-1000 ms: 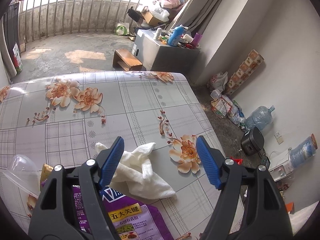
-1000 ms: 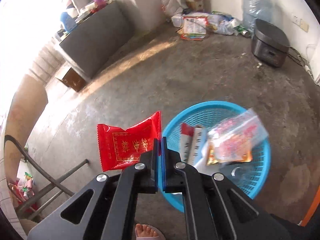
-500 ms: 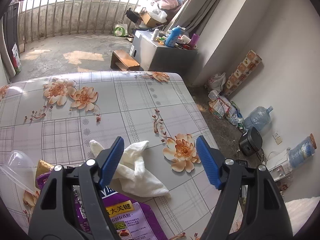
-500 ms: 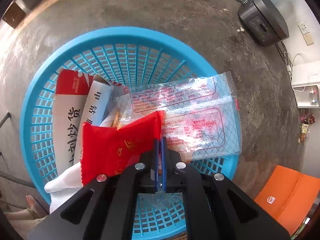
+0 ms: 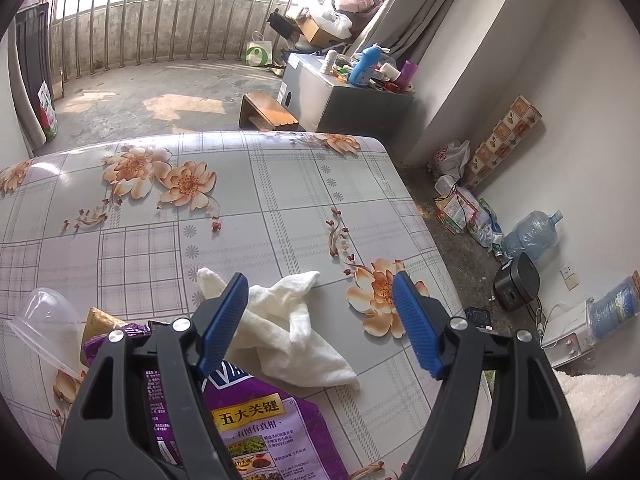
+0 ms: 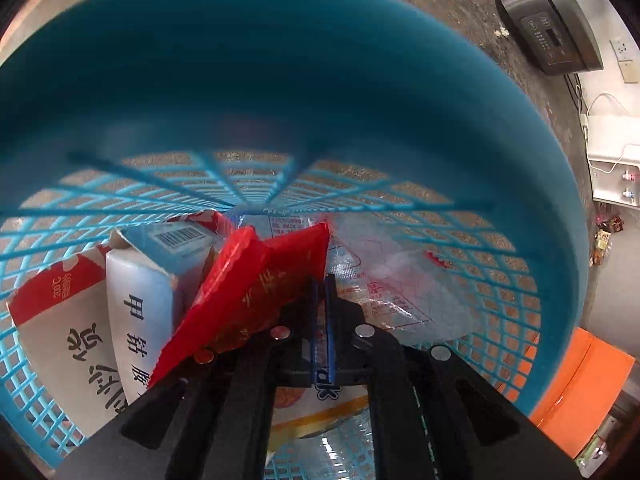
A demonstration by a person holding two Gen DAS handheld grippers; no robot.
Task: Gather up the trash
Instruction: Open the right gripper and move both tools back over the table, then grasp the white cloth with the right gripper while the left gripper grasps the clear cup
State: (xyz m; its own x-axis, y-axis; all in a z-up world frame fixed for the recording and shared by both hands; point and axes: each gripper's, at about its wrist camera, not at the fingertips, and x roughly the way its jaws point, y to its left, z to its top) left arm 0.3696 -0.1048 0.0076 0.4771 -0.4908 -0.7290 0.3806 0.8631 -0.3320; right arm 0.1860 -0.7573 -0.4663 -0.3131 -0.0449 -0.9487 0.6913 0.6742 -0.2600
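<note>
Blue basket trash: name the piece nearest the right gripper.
The red foil snack packet, its edge at the gripper; the white cartons and clear plastic bag lie farther off.

Daylight from balcony railing [image 5: 160, 12] beyond the jaws blew out; table [image 5: 280, 184] sharp. Basket wall [image 6: 280, 80] ahead of jaws motion-blurred, fisheye edges vignetted.

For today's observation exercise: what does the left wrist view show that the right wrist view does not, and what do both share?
Left wrist only: the open left gripper over a floral table, with a white cloth and purple packet.
Right wrist only: the right gripper inside the blue basket, beside a red packet and cartons.
Both: the dark cooker on the floor.
</note>
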